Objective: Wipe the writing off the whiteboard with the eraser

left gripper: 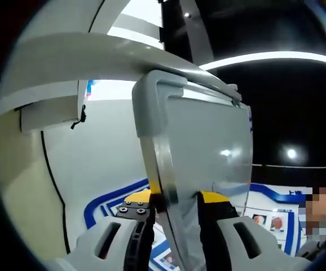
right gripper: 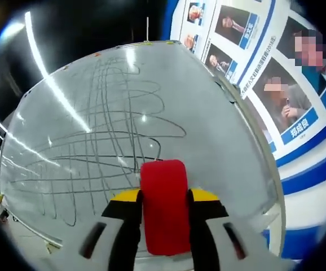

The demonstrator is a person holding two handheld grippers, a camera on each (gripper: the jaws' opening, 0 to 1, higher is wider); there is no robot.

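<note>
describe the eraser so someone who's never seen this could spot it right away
In the right gripper view, start at the big whiteboard covered in looping grey scribbles. At its lower middle, the right gripper with yellow-tipped jaws rises from the bottom edge. The eraser is the plain red rounded block clamped between those jaws, the only solid red thing against the pale board.

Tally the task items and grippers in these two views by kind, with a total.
Whiteboard: 1
Red eraser: 1
Grippers: 2, left gripper clamping the board's edge, right gripper holding the eraser
Total: 4
</note>
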